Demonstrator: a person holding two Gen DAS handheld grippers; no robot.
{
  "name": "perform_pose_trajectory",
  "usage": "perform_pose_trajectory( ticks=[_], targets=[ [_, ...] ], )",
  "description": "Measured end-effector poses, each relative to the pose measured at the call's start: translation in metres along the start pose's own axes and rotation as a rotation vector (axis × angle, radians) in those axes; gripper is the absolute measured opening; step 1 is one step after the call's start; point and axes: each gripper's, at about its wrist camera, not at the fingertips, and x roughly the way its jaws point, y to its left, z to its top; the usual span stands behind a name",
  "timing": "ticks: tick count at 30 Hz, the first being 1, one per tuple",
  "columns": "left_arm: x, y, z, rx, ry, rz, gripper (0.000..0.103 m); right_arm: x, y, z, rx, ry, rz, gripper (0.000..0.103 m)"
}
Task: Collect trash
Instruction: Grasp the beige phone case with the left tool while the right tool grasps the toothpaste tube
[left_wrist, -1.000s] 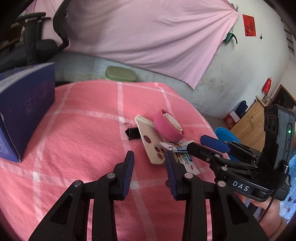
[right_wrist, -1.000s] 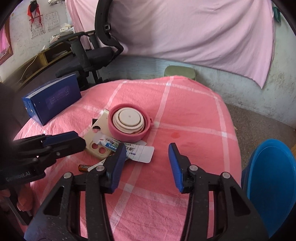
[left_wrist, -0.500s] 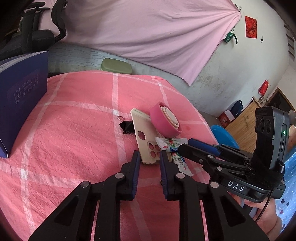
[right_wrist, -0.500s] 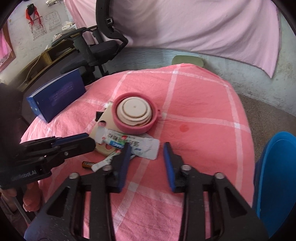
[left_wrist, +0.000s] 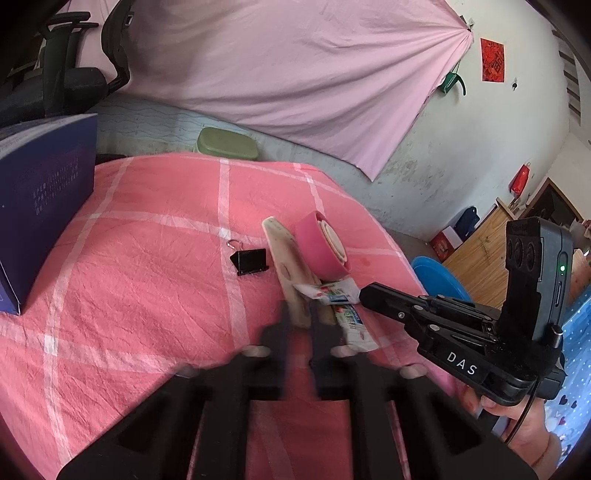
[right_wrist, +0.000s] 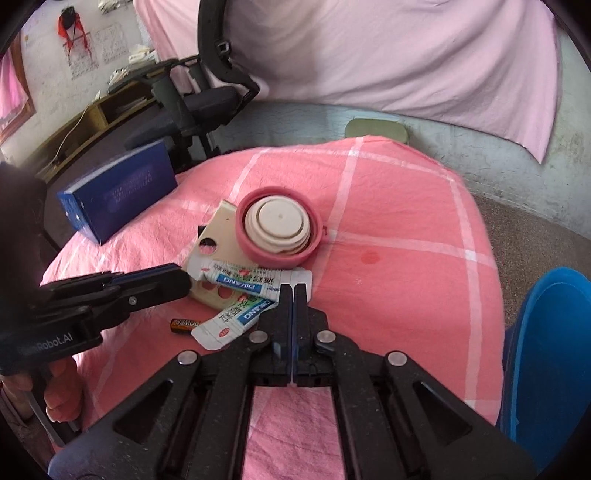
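Nearest in the right wrist view, the right gripper (right_wrist: 293, 290) has its blue pads pressed together, pinching the flat white end of a toothpaste tube (right_wrist: 251, 282). That tube is squeezed flat, white with a blue label band and red and green print, and lies across the pink checked cloth (right_wrist: 388, 206). A second tube (right_wrist: 236, 317) of the same make lies just in front of it, slanting toward the camera, with one end tucked under the first. A small battery (right_wrist: 183, 325) lies just left of the second tube.

The left gripper (left_wrist: 299, 314) is blurred in its own view. Its jaws are closed, and the near end of a cream phone case (left_wrist: 284, 254) sits between them. The right wrist view shows its tip against the case's left edge. A hand (right_wrist: 59, 387) holds it from below.

The case has round holes and lies partly under the first tube. A pink collapsible cup (right_wrist: 277, 230), with cream rings folded inside it, rests on its far end. A black binder clip (left_wrist: 251, 260) lies just left of the case.

A blue bin (right_wrist: 554, 350) stands beside the table on the right. A dark blue box (right_wrist: 118, 188) stands at the cloth's far left edge. Beyond the table are a green lid (left_wrist: 227, 144), an office chair (right_wrist: 207, 99) and a pink sheet.
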Motion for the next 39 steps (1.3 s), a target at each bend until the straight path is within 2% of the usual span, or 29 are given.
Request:
perform_pose_trajectory(
  ticks=[3, 5, 7, 8, 14, 21, 27, 31, 32, 34, 39],
  targets=[
    [-0.001, -0.001, -0.002, 0.012, 0.000, 0.025, 0.002, -0.005, -0.003, 0.000, 0.010, -0.020, 0.016, 0.031],
    [-0.002, 0.001, -0.002, 0.001, -0.004, 0.010, 0.001, -0.006, 0.000, -0.001, -0.001, -0.017, 0.013, 0.041],
    [-0.005, 0.001, -0.003, -0.006, -0.015, 0.009, 0.001, -0.008, 0.004, -0.003, -0.027, -0.013, 0.005, 0.061],
    [-0.006, 0.002, -0.004, -0.005, -0.020, 0.011, 0.001, -0.009, 0.007, -0.003, -0.043, -0.016, -0.002, 0.064],
    [-0.017, 0.001, -0.006, 0.005, -0.045, 0.077, 0.001, -0.005, 0.018, -0.005, -0.112, 0.003, -0.018, 0.070],
    [-0.023, 0.011, -0.006, -0.005, -0.050, 0.114, 0.001, 0.002, 0.023, 0.000, -0.145, 0.012, -0.057, 0.080],
    [-0.025, 0.021, -0.005, -0.039, -0.034, 0.104, 0.001, 0.011, 0.027, 0.008, -0.176, 0.025, -0.097, 0.081],
    [-0.025, 0.019, -0.004, -0.037, -0.021, 0.098, 0.001, 0.019, 0.027, 0.010, -0.184, 0.044, -0.087, 0.078],
    [-0.024, 0.019, -0.004, -0.037, -0.016, 0.097, 0.001, 0.020, 0.026, 0.011, -0.177, 0.047, -0.076, 0.077],
    [-0.023, 0.021, -0.003, -0.044, -0.006, 0.092, 0.001, 0.022, 0.024, 0.012, -0.166, 0.055, -0.055, 0.063],
    [-0.017, 0.034, 0.002, -0.085, 0.030, 0.059, 0.002, 0.022, 0.013, 0.012, -0.110, 0.060, -0.006, 0.050]
  ],
)
